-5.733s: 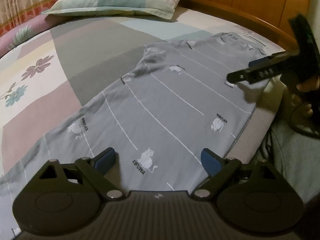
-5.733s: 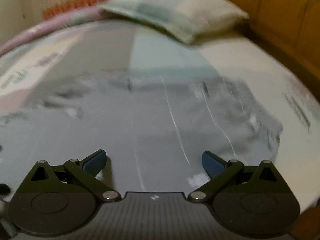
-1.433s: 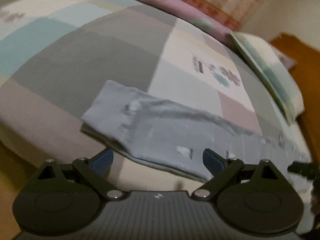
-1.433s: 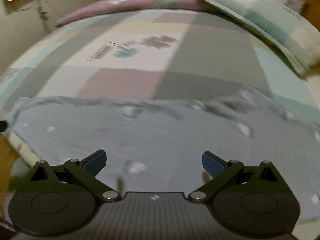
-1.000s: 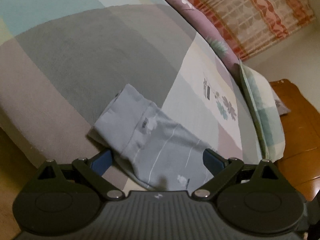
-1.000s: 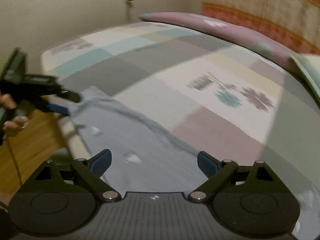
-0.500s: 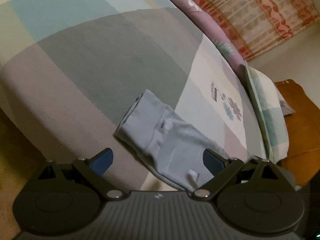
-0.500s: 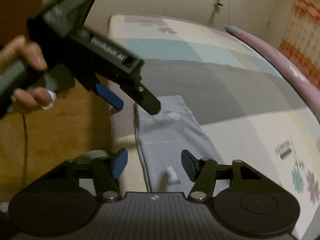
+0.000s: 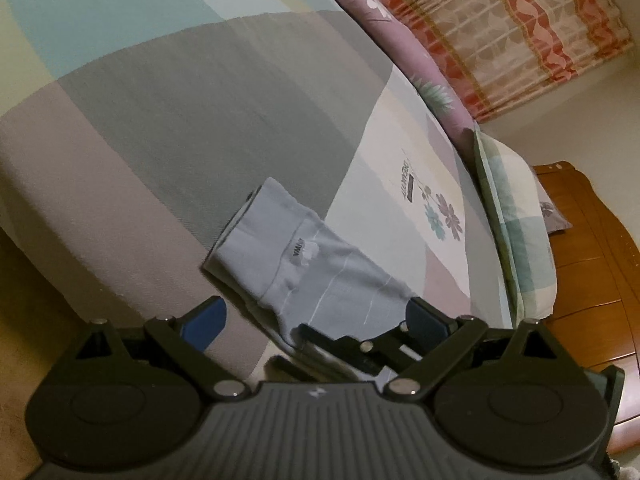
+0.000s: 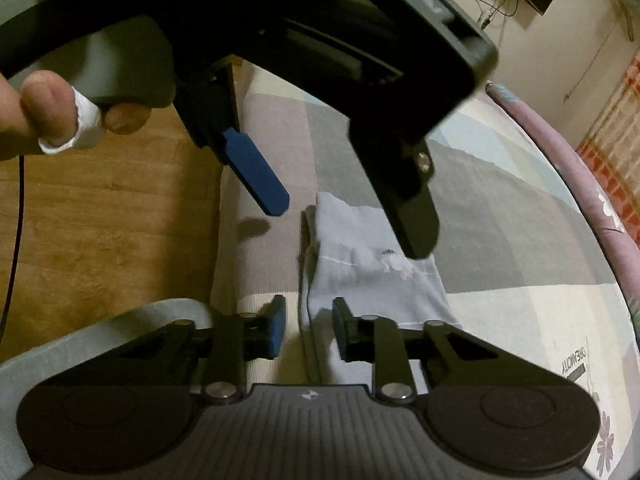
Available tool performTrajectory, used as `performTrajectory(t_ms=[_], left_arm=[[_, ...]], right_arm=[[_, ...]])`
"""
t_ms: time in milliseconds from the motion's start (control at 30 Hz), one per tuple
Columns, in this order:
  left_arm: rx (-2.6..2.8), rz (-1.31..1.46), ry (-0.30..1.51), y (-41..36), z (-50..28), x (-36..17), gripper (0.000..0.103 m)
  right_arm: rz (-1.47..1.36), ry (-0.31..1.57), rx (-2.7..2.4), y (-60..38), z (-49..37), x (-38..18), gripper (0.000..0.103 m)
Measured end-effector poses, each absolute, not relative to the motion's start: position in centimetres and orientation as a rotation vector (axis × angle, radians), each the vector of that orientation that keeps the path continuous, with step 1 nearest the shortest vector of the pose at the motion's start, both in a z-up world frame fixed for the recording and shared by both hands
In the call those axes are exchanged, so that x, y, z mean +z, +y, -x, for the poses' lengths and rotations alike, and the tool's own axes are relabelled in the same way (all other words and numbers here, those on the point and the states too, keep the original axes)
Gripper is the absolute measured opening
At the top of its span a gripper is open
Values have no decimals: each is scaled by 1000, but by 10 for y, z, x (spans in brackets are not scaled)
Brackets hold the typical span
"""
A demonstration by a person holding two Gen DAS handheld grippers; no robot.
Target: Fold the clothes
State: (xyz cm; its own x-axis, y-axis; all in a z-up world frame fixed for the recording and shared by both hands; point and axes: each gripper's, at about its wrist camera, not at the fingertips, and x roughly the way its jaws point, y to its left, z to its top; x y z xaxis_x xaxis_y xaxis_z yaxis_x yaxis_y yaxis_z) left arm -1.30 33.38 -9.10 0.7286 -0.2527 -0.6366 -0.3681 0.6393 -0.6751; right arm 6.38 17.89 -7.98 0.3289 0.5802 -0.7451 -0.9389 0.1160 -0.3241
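Lying flat near the bed (image 9: 120, 208) edge, one grey trouser leg (image 10: 372, 276) has its cuff presented to two grippers, the left gripper (image 10: 348, 220) hovering wide apart above it, the right gripper (image 10: 308, 326) narrowed around its edge fold, seemingly not yet clamped.

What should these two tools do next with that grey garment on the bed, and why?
Probably close the right tool on the grey garment: its jaws straddle the near edge but have not yet met. The left tool hangs wide open above the cuffed end, gripping nothing, so the cloth cannot be lifted for a fold yet.
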Motion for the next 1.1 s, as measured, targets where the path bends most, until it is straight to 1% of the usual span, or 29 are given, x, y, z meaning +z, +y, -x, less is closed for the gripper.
performTrajectory(t_ms=[133,167,200,367,533,733,833,900,933,1000,1033,1067,1100], left_arm=[[52,915,784,332,10,-94,96],[49,921,787,331,9,-95,96],[46,928,790,330,9,-97,96],[19,1000,787,325,6,-108,96],[1,1105,745,326,2,-127,96],[30,1124,593,334,-4,-139,96],[21,1116,546,336,-4,-140,95],[16,1087,539,336,-1,-142,87],[14,1062,544,335,0,-142,85],[31,1008,559,334,3,-142,65],[33,989,555,334,5,-143,63],[37,973,552,334,7,-144,58],[44,969,550,334,8,-145,50]], right_arm=[[877,506,1164,179,-68,-80,15],[876,504,1163,179,-68,-80,6],[872,505,1160,179,-69,-79,3],[810,524,1156,174,-75,-72,3],[758,540,1159,170,-80,-63,3],[672,576,1168,161,-89,-50,3],[576,641,1200,153,-97,-43,8],[499,682,1221,144,-103,-37,16],[464,697,1227,139,-107,-34,17],[440,709,1193,132,-115,-28,23],[436,712,1173,128,-120,-26,24],[432,716,1159,123,-123,-25,26],[424,721,1147,118,-126,-25,29]])
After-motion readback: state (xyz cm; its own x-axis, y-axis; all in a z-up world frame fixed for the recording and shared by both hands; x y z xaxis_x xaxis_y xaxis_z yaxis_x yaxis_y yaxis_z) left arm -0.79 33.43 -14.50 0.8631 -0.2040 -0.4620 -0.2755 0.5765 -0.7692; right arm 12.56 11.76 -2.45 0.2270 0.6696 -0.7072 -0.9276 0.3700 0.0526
